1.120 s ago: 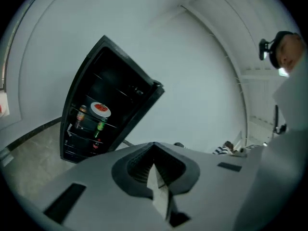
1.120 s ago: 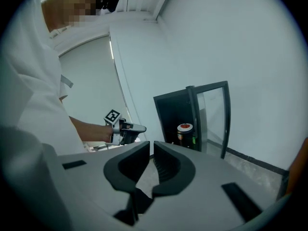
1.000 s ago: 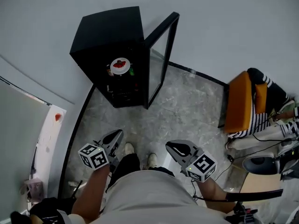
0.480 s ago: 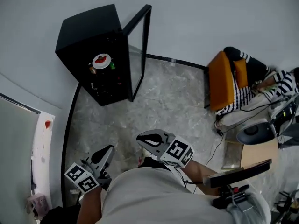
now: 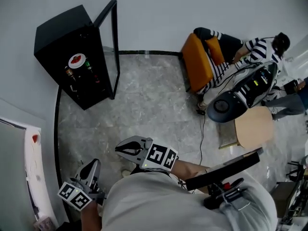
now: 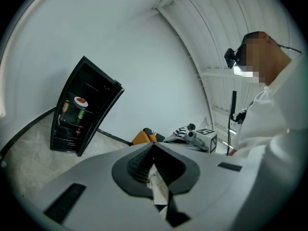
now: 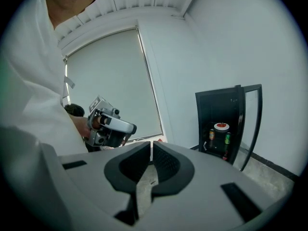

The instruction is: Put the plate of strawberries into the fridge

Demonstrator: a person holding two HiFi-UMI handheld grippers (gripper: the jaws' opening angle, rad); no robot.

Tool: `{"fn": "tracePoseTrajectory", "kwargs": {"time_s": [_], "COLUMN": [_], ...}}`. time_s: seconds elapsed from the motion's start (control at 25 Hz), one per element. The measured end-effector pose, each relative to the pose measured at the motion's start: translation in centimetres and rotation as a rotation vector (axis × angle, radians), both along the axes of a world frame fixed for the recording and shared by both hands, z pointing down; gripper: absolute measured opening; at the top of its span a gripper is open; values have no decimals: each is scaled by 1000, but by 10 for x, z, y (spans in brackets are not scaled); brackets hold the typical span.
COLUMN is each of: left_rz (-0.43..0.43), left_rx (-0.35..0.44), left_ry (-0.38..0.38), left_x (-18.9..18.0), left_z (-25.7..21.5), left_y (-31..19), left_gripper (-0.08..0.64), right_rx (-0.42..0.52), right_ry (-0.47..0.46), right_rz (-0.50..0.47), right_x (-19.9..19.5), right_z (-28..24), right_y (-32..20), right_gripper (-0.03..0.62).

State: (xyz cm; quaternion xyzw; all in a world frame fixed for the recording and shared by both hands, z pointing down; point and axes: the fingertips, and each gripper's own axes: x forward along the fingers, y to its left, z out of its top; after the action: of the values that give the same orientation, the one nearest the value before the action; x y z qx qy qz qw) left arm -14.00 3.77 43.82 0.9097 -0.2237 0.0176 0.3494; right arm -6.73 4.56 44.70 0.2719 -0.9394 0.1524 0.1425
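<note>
The black fridge stands in the far left corner with its glass door swung open. On an upper shelf inside it rests the white plate of strawberries, above some bottles. The plate also shows in the left gripper view and in the right gripper view. My left gripper is low at the left, far from the fridge, jaws shut and empty. Beside it, my right gripper points left, its jaws closed with nothing between them.
A person in a striped top sits on an orange chair at the back right. A round dark machine, a wooden stool and floor cables lie to the right. A white ledge runs along the left wall.
The head view has swung to the right, so the fridge has slid to the frame's left. Both grippers have dropped lower and to the left in view, farther from the fridge, still shut.
</note>
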Motion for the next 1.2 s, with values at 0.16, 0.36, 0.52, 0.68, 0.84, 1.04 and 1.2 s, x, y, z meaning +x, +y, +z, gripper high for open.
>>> {"fn": "tracePoseTrajectory", "kwargs": {"time_s": [0.16, 0.36, 0.52, 0.68, 0.84, 1.04, 1.2], "left_rz": [10, 25, 28, 25, 24, 15, 10], "left_rx": [-2, -3, 1, 6, 3, 0, -3], "left_ry": [13, 16, 22, 28, 31, 28, 27], "left_x": [-17, -26, -33, -39, -43, -48, -48], "left_z": [3, 6, 6, 7, 8, 11, 13], "left_y": [20, 35, 38, 39, 41, 41, 43], "left_gripper": [12, 12, 12, 12, 12, 12, 12], "right_rx": [2, 9, 20, 28, 22, 22, 25], "right_ry": [10, 22, 32, 43, 53, 59, 61], "right_rz": [-1, -2, -6, -14, -16, -22, -25], "right_x": [-19, -31, -39, -46, -50, -54, -53], "right_z": [0, -2, -5, -5, -5, -5, -5], "right_y": [24, 40, 43, 46, 47, 46, 48], "right_gripper": [28, 28, 28, 26, 25, 25, 25]}}
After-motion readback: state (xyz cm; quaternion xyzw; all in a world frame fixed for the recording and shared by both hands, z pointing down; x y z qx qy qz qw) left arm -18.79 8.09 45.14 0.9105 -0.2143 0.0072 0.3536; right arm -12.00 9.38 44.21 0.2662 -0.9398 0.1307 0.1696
